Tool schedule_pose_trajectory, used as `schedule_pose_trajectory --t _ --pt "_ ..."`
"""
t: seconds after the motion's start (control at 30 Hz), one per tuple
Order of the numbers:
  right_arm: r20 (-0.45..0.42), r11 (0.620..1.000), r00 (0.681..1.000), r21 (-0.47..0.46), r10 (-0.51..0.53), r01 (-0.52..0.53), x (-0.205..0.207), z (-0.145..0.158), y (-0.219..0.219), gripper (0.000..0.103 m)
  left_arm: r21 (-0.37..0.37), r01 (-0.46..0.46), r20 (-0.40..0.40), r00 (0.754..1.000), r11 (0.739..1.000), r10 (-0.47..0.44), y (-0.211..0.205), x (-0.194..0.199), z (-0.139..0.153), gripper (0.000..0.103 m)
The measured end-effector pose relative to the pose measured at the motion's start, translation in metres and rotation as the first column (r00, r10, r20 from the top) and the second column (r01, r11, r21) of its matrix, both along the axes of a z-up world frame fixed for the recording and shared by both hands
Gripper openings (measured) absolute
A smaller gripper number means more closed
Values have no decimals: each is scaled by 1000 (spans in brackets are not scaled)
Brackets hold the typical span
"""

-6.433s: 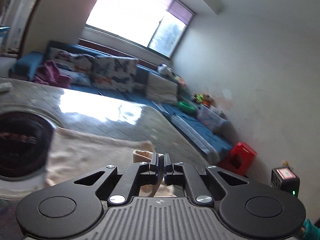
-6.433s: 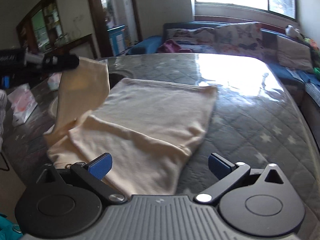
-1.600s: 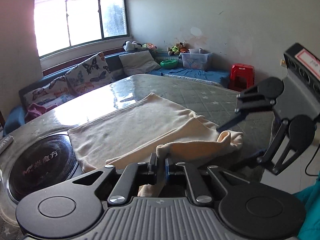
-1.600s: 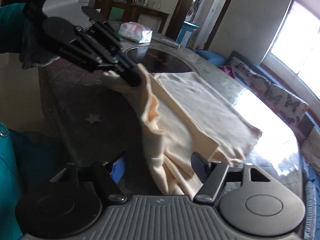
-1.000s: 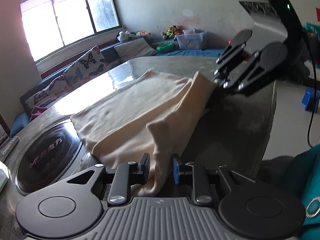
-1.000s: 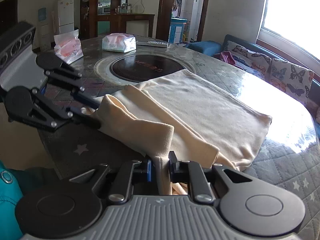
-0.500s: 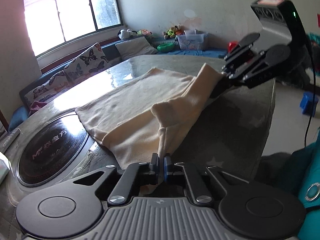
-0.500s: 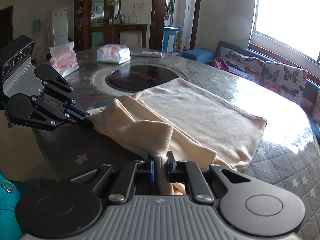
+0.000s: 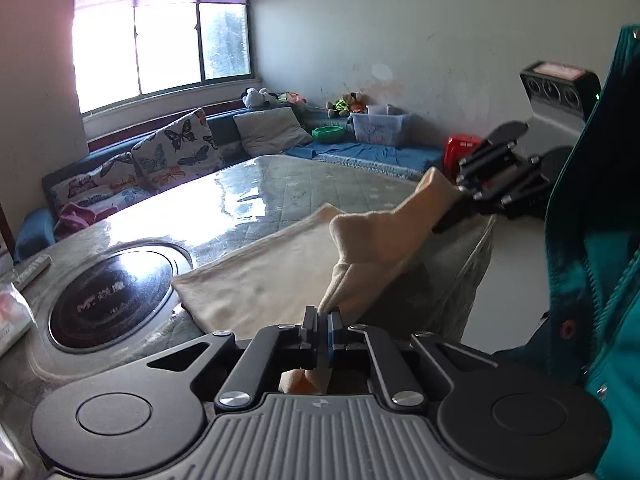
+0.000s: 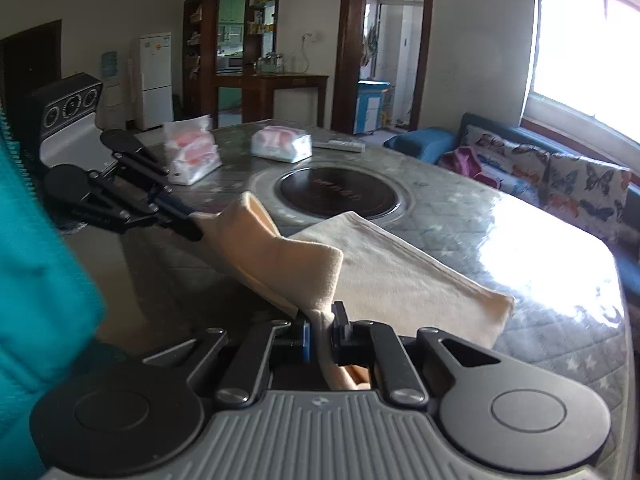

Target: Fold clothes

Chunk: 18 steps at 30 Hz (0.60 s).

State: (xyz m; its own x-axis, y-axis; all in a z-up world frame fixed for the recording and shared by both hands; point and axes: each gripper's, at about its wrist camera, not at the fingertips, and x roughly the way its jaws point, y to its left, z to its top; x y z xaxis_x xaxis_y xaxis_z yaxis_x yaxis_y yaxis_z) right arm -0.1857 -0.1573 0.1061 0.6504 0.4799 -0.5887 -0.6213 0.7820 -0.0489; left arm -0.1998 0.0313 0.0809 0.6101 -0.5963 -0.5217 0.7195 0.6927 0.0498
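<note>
both grippers now lift the cream garment (image 9: 280,280) edge: left gripper (image 9: 322,330) and right gripper (image 10: 321,334) clamped on cloth; uneven pulling could skew the fold

Your window (image 9: 160,40) blows out at eleven o'clock; glare streaks the surface (image 10: 540,248) at three. Edges bend fisheye, corners go dark, slight blur.

The cream fleece garment's (image 9: 280,280) near edge ran out of sight behind the left claw's (image 9: 323,330) black body. A blurred teal jacket sleeve (image 10: 36,280) was cut off by the frame. The white lettering on the round black glass cooktop (image 9: 108,292) was too blurred to read.
</note>
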Motion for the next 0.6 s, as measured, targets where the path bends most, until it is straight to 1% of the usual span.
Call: schedule_pose_trajectory --t 0.07,0.2,0.3,0.37,0.47,0.57,0.6 --pt "-2 1000 1000 -12 2 -2 1 2 1 9 2 -9 3 1000 1000 9 -2 6 -1 5" --pt "-13 1000 1000 6 -26 26 21 7 -3 9 -1 -36 3 999 999 36 -6 27 -2 5" --pt "-17 999 999 20 -48 48 42 12 -9 8 -2 -57 20 998 998 57 -8 54 3 5" --pt "-23 997 998 33 -66 67 61 16 -15 8 -3 -68 26 997 998 69 -11 77 6 5" --pt "-43 994 994 43 -99 101 101 18 -23 8 8 -88 25 996 996 88 -19 118 4 5" --pt "-59 991 990 26 -126 128 145 12 -28 8 24 -105 17 994 994 105 -29 161 -2 5" --pt "-70 989 987 16 -143 145 160 6 -29 8 35 -119 6 993 992 119 -33 174 -10 5"
